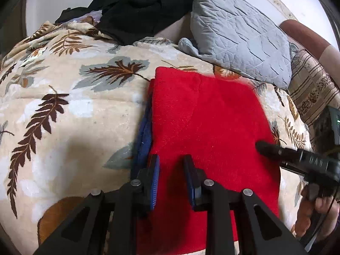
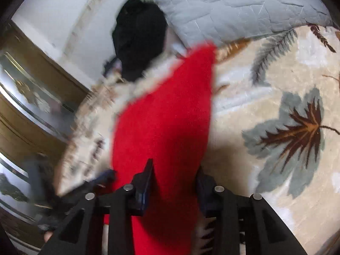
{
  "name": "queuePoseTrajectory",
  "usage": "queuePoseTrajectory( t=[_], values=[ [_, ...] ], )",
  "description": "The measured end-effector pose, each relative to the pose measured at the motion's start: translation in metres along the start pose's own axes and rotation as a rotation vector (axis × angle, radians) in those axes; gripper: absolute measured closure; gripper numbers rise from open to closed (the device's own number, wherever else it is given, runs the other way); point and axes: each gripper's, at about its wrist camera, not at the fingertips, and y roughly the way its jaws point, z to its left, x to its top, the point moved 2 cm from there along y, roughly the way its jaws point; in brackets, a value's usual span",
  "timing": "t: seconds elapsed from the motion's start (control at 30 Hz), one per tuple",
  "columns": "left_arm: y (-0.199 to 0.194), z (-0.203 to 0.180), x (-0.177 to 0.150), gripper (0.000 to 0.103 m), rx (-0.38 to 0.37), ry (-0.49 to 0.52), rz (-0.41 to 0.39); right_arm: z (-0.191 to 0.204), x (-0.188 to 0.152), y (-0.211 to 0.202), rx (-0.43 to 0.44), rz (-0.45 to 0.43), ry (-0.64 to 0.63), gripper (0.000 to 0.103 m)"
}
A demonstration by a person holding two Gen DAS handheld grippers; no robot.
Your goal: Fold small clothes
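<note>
From the left wrist view, a red garment is lying folded flat on a leaf-patterned blanket, with a strip of blue cloth peeking out along its left edge. The left gripper is hovering over the near end of the red garment, its jaws standing slightly apart with nothing pinched between them. The right gripper is reaching in from the right, its tip sitting at the garment's right edge, with a hand wrapping the handle below. A grey quilted pillow and a heap of black clothes are lying at the far side. From the right wrist view, which is blurring, the red garment is running between the right gripper's fingers; I cannot tell whether the pads are pressing it. No containers are showing.
</note>
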Motion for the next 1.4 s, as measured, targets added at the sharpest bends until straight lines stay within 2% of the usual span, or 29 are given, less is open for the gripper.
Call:
queuePoseTrajectory(
  t=[0.07, 0.13, 0.2, 0.23, 0.3, 0.33, 0.37, 0.47, 0.5, 0.53, 0.6, 0.7, 0.73, 0.8, 0.87, 0.9, 0.93, 0.97, 1.0, 1.03, 1.1, 1.17, 1.27, 1.33, 1.4],
  values=[
    [0.0, 0.0, 0.0, 0.078, 0.007, 0.006, -0.001, -0.01, 0.002, -0.005, 0.069, -0.022, 0.062, 0.055],
    [0.0, 0.0, 0.001, 0.078, 0.005, -0.004, 0.003, -0.011, 0.005, -0.013, 0.119, -0.053, 0.087, 0.041],
    [0.0, 0.0, 0.0, 0.078, 0.005, -0.002, 0.002, -0.017, 0.01, -0.017, 0.169, -0.075, 0.127, 0.033],
    [0.0, 0.0, 0.001, 0.078, 0.006, 0.002, 0.002, -0.023, 0.018, -0.012, 0.181, -0.087, 0.17, 0.033],
    [0.0, 0.001, 0.001, 0.078, 0.003, -0.003, 0.002, -0.038, 0.027, 0.006, 0.188, -0.043, 0.247, 0.032],
    [0.0, 0.001, 0.001, 0.078, 0.005, -0.005, 0.003, -0.039, 0.032, 0.017, 0.208, 0.001, 0.256, 0.046],
    [0.0, 0.002, 0.001, 0.078, 0.004, -0.007, 0.003, -0.033, 0.034, 0.016, 0.199, 0.009, 0.213, 0.058],
    [0.001, 0.004, 0.002, 0.078, 0.007, -0.023, 0.007, 0.03, 0.03, -0.015, 0.019, -0.109, -0.102, 0.063],
    [0.001, 0.004, 0.002, 0.078, 0.008, -0.029, 0.01, 0.044, 0.026, -0.018, -0.04, -0.143, -0.182, 0.063],
    [0.002, 0.004, 0.002, 0.078, 0.001, -0.03, 0.01, 0.045, 0.025, -0.013, -0.075, -0.134, -0.201, 0.063],
    [0.001, 0.003, 0.001, 0.078, -0.011, -0.023, 0.008, 0.022, 0.027, 0.01, -0.115, -0.074, -0.114, 0.061],
    [0.0, 0.003, 0.001, 0.078, -0.006, -0.026, 0.011, 0.001, 0.015, -0.001, -0.022, -0.092, 0.017, 0.05],
    [0.001, 0.004, 0.002, 0.078, -0.008, -0.028, 0.013, 0.001, 0.016, -0.001, -0.002, -0.088, 0.026, 0.042],
    [0.0, 0.003, 0.002, 0.078, -0.007, -0.027, 0.015, 0.003, 0.008, -0.012, 0.035, -0.078, 0.021, 0.035],
    [0.001, 0.003, 0.002, 0.078, -0.007, -0.027, 0.015, 0.005, 0.001, -0.014, 0.043, -0.07, 0.017, 0.032],
    [0.0, 0.003, 0.002, 0.078, -0.006, -0.027, 0.015, 0.004, -0.003, -0.007, 0.05, -0.033, 0.027, 0.032],
    [0.0, 0.003, 0.002, 0.078, -0.006, -0.027, 0.015, 0.002, -0.01, -0.008, 0.055, 0.005, 0.02, 0.035],
    [0.0, 0.003, 0.002, 0.078, -0.009, -0.026, 0.015, 0.008, -0.014, -0.003, 0.027, 0.03, -0.02, 0.048],
    [0.0, 0.003, 0.002, 0.078, -0.005, -0.025, 0.014, 0.019, -0.016, -0.004, -0.041, 0.012, -0.087, 0.059],
    [0.0, 0.003, 0.002, 0.078, -0.004, -0.024, 0.014, 0.032, -0.02, -0.01, -0.092, -0.009, -0.147, 0.063],
    [0.001, 0.004, 0.002, 0.078, -0.008, -0.028, 0.017, 0.052, -0.024, -0.011, -0.182, -0.043, -0.245, 0.064],
    [0.001, 0.003, 0.002, 0.078, -0.013, -0.028, 0.015, 0.043, -0.025, 0.002, -0.206, -0.008, -0.221, 0.064],
    [0.0, 0.003, 0.002, 0.078, -0.01, -0.026, 0.014, 0.033, -0.024, -0.006, -0.141, -0.025, -0.152, 0.052],
    [0.0, 0.003, 0.002, 0.078, -0.01, -0.03, 0.016, 0.032, -0.027, -0.014, -0.097, -0.015, -0.121, 0.035],
    [0.0, 0.003, 0.002, 0.078, -0.01, -0.029, 0.017, 0.029, -0.033, -0.02, -0.068, -0.01, -0.093, 0.034]
  ],
)
